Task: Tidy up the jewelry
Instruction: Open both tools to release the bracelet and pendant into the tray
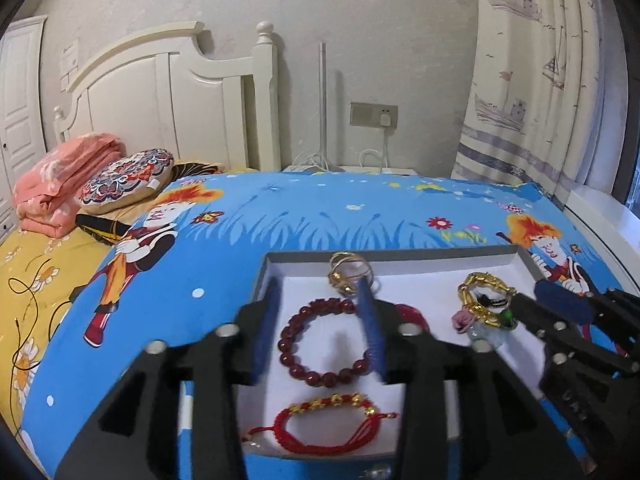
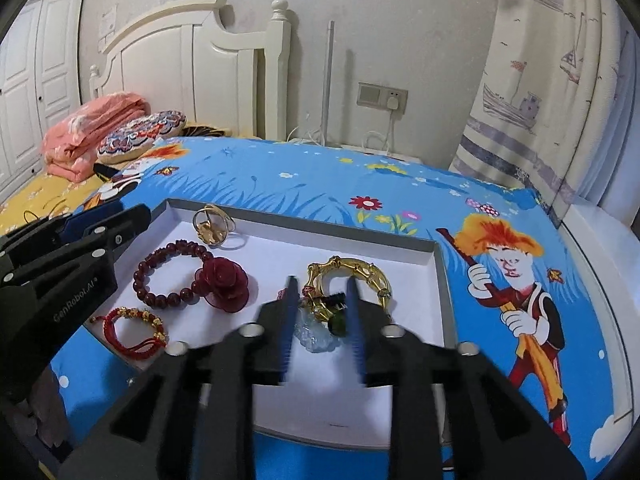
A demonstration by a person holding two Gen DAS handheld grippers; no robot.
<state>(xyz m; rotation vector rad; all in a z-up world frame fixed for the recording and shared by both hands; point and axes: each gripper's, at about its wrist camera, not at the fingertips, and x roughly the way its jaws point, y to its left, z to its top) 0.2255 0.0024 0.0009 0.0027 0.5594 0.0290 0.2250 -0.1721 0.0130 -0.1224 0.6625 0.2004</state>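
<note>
Closest to the left gripper (image 1: pixel 320 312), right under its base, sits the red cord bracelet (image 1: pixel 320 424) with gold beads, and just past that the dark red bead bracelet (image 1: pixel 320 344) lies flat between the two spread fingers, so I'd guess that one's the next pick. Those tongs are wide open and holding nothing, angled down over the near-left part of the white tray (image 1: pixel 440 266). Beyond its right fingertip is the gold ring piece (image 1: pixel 352 276) near the tray's far wall. Over on the other side, the right gripper (image 2: pixel 322 300) is parted too, nothing pinched, with a tangle straddled between its tips: gold bamboo-style bangle (image 2: pixel 352 268), a pale blue crystal thing (image 2: pixel 316 336) and something green I can't make out. Left of its fingers sits the red rose (image 2: pixel 224 280), touching the bead bracelet. Everything's already inside the tray, laid out apart so each piece can be grabbed cleanly, probably. Both are tilted forward and down, side by side over the blue cartoon bedsheet (image 2: pixel 320 184).
</note>
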